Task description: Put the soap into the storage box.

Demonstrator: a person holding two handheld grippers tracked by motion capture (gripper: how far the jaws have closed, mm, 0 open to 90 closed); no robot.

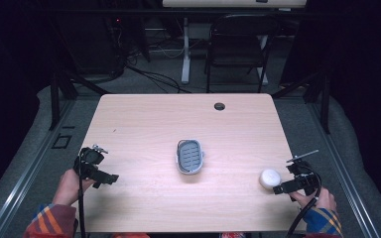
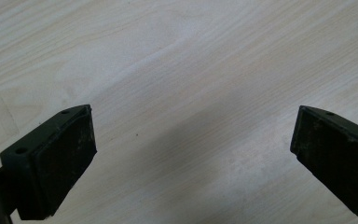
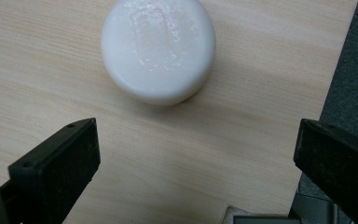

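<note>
- A round white soap bar (image 1: 270, 178) is seen lying flat on the light wooden tabletop (image 1: 144, 124), near its right front corner and close to the right-hand edge.
- The right gripper (image 1: 284, 189) is held just beside the soap bar, on its near right side, by a hand (image 1: 313, 199) in a plaid sleeve; whether the gripper touches the bar cannot be told from the high view.
- In the right gripper view, the soap bar (image 3: 158, 49) is shown ahead of the right gripper (image 3: 193, 163), whose jaws are spread wide with only bare tabletop (image 3: 37, 70) between them; nothing is gripped, and the bar lies beyond the jaw tips.
- A glossy, slightly uneven patch is visible on the top face of the soap bar.
- The left gripper (image 1: 105, 179) is held low over the tabletop's left front area, well apart from the soap bar.
- In the left gripper view, the left gripper (image 2: 191, 154) is shown with its jaws wide apart over bare wood grain (image 2: 191, 70), with nothing held.
- A grey soap dish (image 1: 190, 156) with a slotted inner tray is seen at the tabletop's centre, between the two grippers and apart from both.
- A dark folding chair (image 1: 235, 47) is seen on the floor beyond the far edge.
</note>
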